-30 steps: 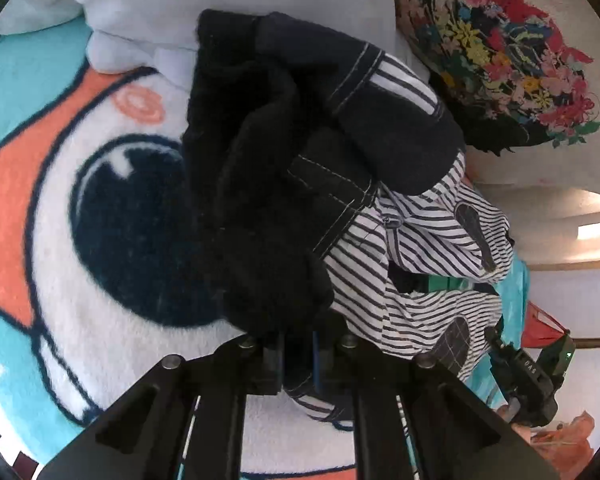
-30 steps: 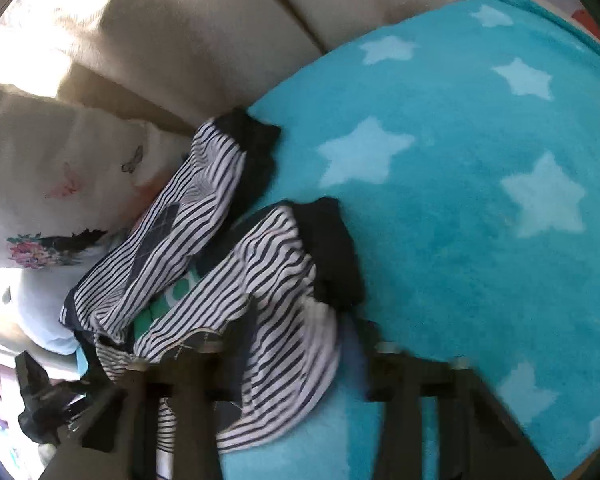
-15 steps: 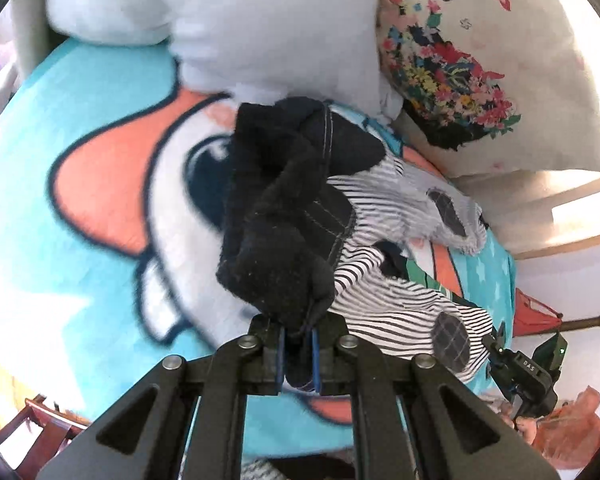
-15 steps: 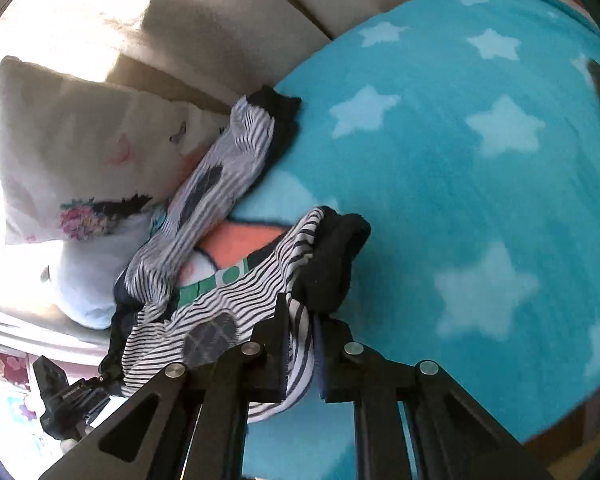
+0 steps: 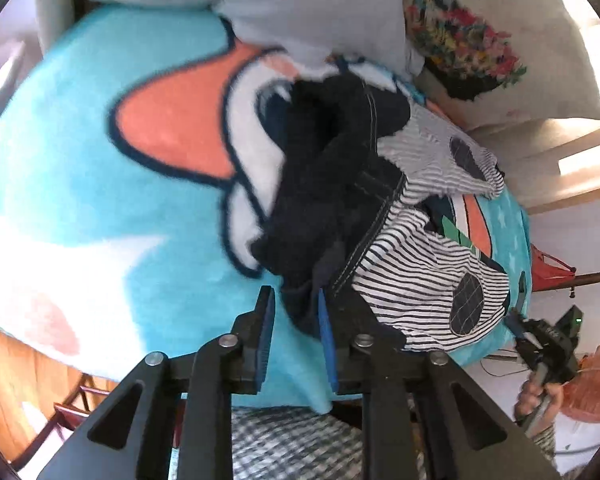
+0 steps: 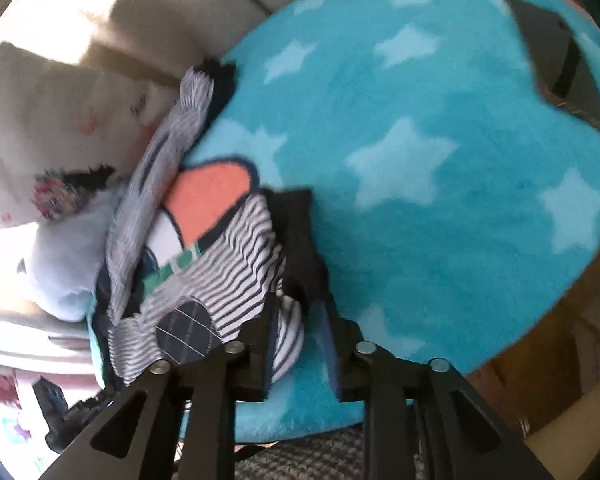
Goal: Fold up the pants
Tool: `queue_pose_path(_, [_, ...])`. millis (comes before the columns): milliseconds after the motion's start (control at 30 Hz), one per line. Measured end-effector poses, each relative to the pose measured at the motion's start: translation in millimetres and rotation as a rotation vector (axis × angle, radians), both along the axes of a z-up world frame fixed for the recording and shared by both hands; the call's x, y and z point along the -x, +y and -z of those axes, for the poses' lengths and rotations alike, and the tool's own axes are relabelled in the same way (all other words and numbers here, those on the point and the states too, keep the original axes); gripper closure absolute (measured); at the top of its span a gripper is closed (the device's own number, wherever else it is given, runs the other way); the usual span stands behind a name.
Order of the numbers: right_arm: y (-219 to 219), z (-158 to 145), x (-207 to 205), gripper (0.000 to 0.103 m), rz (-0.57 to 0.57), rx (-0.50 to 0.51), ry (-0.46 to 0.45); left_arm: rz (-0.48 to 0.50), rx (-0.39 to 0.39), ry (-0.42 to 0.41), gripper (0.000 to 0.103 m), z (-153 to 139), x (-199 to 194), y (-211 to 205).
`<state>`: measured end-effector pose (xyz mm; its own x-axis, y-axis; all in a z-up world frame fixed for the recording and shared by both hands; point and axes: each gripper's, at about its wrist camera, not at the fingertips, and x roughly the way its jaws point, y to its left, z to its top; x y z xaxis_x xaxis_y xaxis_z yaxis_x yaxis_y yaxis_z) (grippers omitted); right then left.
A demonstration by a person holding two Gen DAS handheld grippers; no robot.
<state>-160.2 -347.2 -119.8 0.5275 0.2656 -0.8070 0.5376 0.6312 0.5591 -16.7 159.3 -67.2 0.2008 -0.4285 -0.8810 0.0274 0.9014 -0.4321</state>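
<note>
The pants (image 5: 416,280) are small, black-and-white striped, with dark knee patches and a black waistband (image 5: 324,184). They lie spread on a turquoise cartoon blanket (image 5: 100,200). My left gripper (image 5: 294,304) is open, its blue pads on either side of the black waistband edge. In the right wrist view the pants (image 6: 240,256) lie at the left with a black cuff (image 6: 300,240). My right gripper (image 6: 298,316) is open around the striped leg end beside that cuff.
A floral pillow (image 5: 480,32) and a pale blue pillow (image 5: 300,4) lie at the far edge of the blanket. A dark flat phone-like object (image 6: 560,60) rests on the starred blanket (image 6: 420,140). A wooden floor shows beyond the blanket's edge (image 5: 4,380).
Both grippers were shut on the pants and have opened, letting go. The pants were pulled toward the blanket's near edge and now lie stretched out.
</note>
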Motion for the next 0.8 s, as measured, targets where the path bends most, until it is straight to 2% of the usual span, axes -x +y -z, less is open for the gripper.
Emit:
queue_pose_path(67, [-9, -17, 3, 0.068, 0.032, 0.036, -0.032, -0.037, -0.015, -0.015, 0.083, -7, 0, 16])
queue_pose_path(133, [-17, -32, -9, 0.067, 0.037, 0.111, -0.045, -0.09, -0.016, -0.02, 0.082, -10, -2, 29])
queue_pose_path(200, [-25, -41, -37, 0.067, 0.019, 0.163, -0.059, -0.134, -0.017, -0.031, 0.082, -14, -4, 37])
queue_pose_path(333, [-31, -41, -126, 0.067, -0.052, 0.239, -0.111, -0.157, 0.005, -0.054, 0.08, -24, -8, 27])
queue_pose_path(400, [-37, -27, -174, 0.067, -0.046, 0.185, -0.109, -0.144, 0.009, -0.068, 0.078, -30, -9, 16])
queue_pose_path(500, [-44, -3, -219, 0.067, -0.01, 0.086, -0.095, -0.126, 0.013, -0.081, 0.076, -36, -10, 0])
queue_pose_path(567, [-44, 5, -235, 0.067, -0.009, 0.08, -0.085, -0.119, 0.012, -0.087, 0.075, -38, -10, -8])
queue_pose_path(600, [-42, 8, -241, 0.068, -0.017, 0.076, -0.082, -0.114, 0.005, -0.091, 0.075, -39, -11, -12])
queue_pose_path(633, [-40, 8, -244, 0.093, -0.025, 0.071, -0.082, -0.107, -0.003, -0.094, 0.075, -39, -11, -16])
queue_pose_path(700, [-39, 3, -238, 0.097, -0.023, 0.04, -0.094, -0.106, -0.032, -0.096, 0.075, -38, -14, -22])
queue_pose_path(800, [-38, -17, -213, 0.098, -0.018, 0.067, -0.112, -0.088, -0.025, -0.093, 0.075, -33, -21, -26])
